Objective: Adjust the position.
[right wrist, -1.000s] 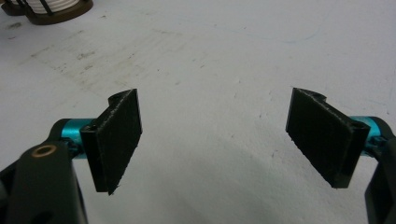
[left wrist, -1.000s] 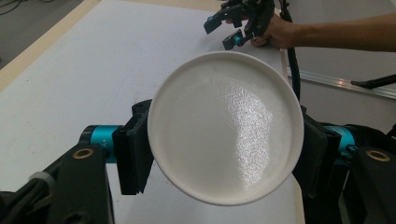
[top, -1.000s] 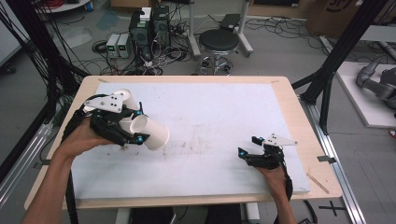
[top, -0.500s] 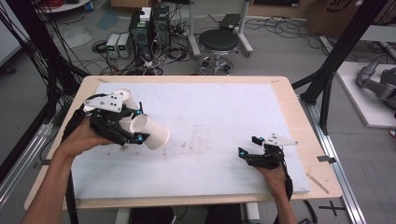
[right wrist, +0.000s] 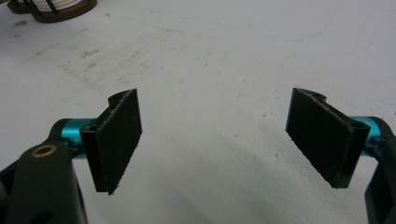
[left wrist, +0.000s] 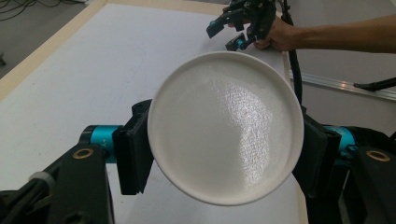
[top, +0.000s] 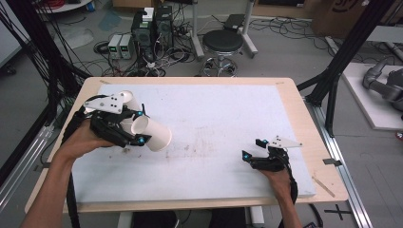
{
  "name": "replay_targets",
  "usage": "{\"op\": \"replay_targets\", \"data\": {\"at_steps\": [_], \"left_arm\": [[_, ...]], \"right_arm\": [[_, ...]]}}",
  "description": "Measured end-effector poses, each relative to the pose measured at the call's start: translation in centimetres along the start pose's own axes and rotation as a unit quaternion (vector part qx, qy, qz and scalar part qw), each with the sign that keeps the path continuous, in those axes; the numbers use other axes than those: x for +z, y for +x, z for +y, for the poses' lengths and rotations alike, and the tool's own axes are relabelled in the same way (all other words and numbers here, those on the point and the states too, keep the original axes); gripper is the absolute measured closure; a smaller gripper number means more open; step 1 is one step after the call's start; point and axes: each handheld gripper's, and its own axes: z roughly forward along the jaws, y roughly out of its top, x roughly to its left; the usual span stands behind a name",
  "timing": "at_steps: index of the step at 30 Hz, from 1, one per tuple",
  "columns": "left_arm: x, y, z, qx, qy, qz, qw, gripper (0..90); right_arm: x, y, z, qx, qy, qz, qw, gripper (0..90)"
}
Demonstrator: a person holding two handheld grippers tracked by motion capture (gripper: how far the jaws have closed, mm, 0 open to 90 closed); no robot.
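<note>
- A person's left gripper [top: 138,127] clamps one white cup [top: 151,134] by its sides, tilted on its side above the left part of the table [top: 290,102], base pointing toward the middle.
- In the left gripper view the cup [left wrist: 226,127] shows its round, glossy bottom with a raised rim, pinched between two flat black pads [left wrist: 135,156] (the cup's mouth and inside are hidden behind it).
- A second white cylinder [top: 128,99] pokes out just behind the gripper's grey plate; most of it is covered, so what it is cannot be told.
- The right gripper [top: 253,149] rests low near the table's front right edge, its jaws spread wide with nothing between them.
- In the right gripper view, its two pads [right wrist: 117,140] are rough, dark rectangles on teal mounts over the scuffed, grey-smudged white tabletop.
- At that view's upper left corner sits a dark round object [right wrist: 56,9] with white in it, cut off by the frame.
- Beyond the table: one round black stool [top: 223,42], cabling on the floor.
</note>
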Motion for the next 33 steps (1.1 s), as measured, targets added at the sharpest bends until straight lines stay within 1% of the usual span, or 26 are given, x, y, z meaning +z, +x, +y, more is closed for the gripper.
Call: {"op": "replay_targets", "data": {"at_steps": [3,6,8,10,11,15,17,19,21,23,27,29,30,33], "left_arm": [[0.0,-0.1,0.0,0.003,-0.002,-0.001,1.0,32.6],[0.1,-0.1,0.1,0.002,-0.006,-0.001,1.0,32.6],[0.1,-0.1,0.1,0.004,-0.008,-0.001,1.0,32.5],[0.2,-0.1,0.2,0.004,-0.013,-0.003,0.9999,32.5],[0.3,-0.1,0.2,0.005,-0.014,-0.003,0.9999,32.6],[0.8,-0.2,0.3,0.006,-0.018,-0.006,0.9998,32.6],[1.1,-0.2,0.4,0.007,-0.015,-0.007,0.9998,32.6],[1.4,-0.2,0.5,0.006,-0.018,-0.01,0.9998,32.6],[1.6,-0.2,0.6,0.009,-0.02,-0.012,0.9997,32.6],[1.8,-0.3,0.7,0.009,-0.024,-0.014,0.9996,32.6],[2.2,-0.3,0.9,0.009,-0.031,-0.016,0.9994,32.6],[2.4,-0.4,0.8,0.003,-0.04,-0.018,0.999,32.6],[2.5,-0.4,0.8,0.001,-0.044,-0.019,0.9988,32.6],[2.9,-0.4,0.6,-0.002,-0.047,-0.021,0.9986,32.6]], "right_arm": [[0.0,0.0,0.0,0.0,-0.001,0.0,1.0,18.8],[-0.1,-0.2,0.0,0.008,-0.003,0.006,0.9999,18.7],[-0.1,-0.3,0.1,0.014,-0.001,0.015,0.9998,18.8],[0.0,-0.5,0.3,0.013,0.008,0.032,0.9994,18.8],[-0.1,-0.5,0.3,0.012,0.009,0.036,0.9992,18.8],[-0.2,-0.1,1.0,-0.001,0.013,0.055,0.9984,18.8],[-0.3,0.1,1.6,-0.013,0.012,0.063,0.9978,18.8],[-0.3,0.4,2.2,-0.022,0.013,0.071,0.9972,18.8],[-0.4,0.7,3.0,-0.033,0.012,0.08,0.9962,18.8],[-0.5,1.0,3.8,-0.039,0.009,0.09,0.9952,18.8],[-0.6,1.4,5.5,-0.057,0.006,0.101,0.9932,18.8],[-0.7,1.6,6.1,-0.064,-0.003,0.107,0.9922,19.2],[-0.8,1.6,6.4,-0.067,-0.003,0.112,0.9915,19.2],[-0.8,2.0,7.1,-0.076,-0.003,0.124,0.9894,19.2]]}}
